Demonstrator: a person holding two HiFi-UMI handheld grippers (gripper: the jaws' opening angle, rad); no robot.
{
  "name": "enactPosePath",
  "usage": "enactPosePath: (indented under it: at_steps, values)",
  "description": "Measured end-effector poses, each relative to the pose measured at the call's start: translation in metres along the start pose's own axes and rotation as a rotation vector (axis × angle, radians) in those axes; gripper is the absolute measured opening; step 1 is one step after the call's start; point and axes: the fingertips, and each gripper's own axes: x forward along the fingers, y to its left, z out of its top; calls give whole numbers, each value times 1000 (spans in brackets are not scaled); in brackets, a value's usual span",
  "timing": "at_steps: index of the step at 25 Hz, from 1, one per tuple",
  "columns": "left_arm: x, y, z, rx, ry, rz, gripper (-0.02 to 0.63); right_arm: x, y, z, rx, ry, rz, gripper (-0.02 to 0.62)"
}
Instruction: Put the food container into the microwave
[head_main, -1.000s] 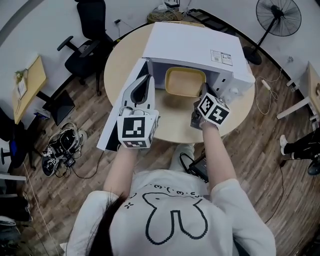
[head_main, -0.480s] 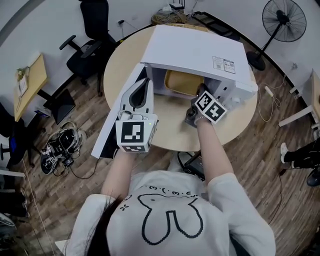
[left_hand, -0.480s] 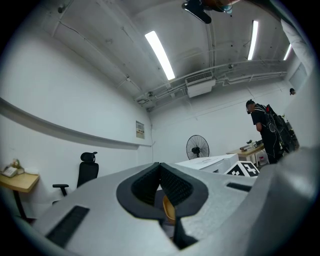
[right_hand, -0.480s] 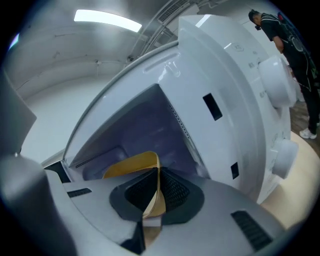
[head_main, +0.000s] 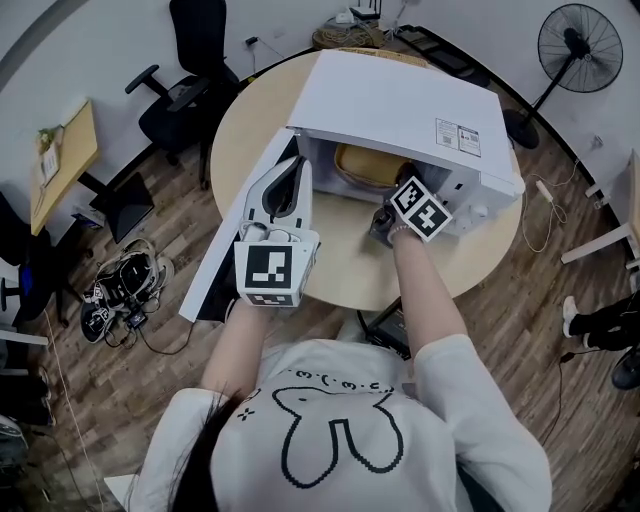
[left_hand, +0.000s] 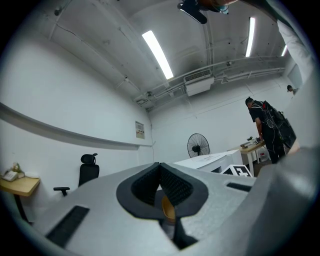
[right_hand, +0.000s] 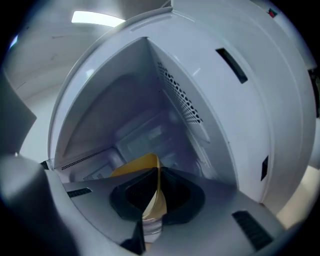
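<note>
Currently: right gripper pinches the rim of the shallow yellow plastic food container, inside the open white box-shaped microwave. Left gripper has its fingers pressed together, empty. Risk: the one-edge grip lets the container tilt or slip, or its far rim strikes the cavity wall.

- microwave on table – door swung open to its left
- food container inside microwave, right gripper clamped on its front rim
- left gripper left of that, over the door
</note>
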Motion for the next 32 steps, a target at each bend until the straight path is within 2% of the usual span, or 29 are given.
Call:
enactPosePath:
  at_steps: [4, 11, 18, 28, 32]
  values:
    - [1, -1, 1, 17, -5, -9, 9, 6, 2, 1, -50, -20, -13, 40]
    - [1, -6, 2, 29, -22, -25, 9, 4, 2, 2, -217, -45, -60, 48]
    - [-9, -15, 3, 12, -25, -52, 9, -19, 24, 14, -294, -85, -10, 54]
    - [-29, -19, 14, -45, -19, -68, 9, -67, 54, 24, -365, -91, 49, 52]
    - [-35, -20, 17, -41, -11, -67, 9, -87, 65, 24, -401, -79, 71, 52]
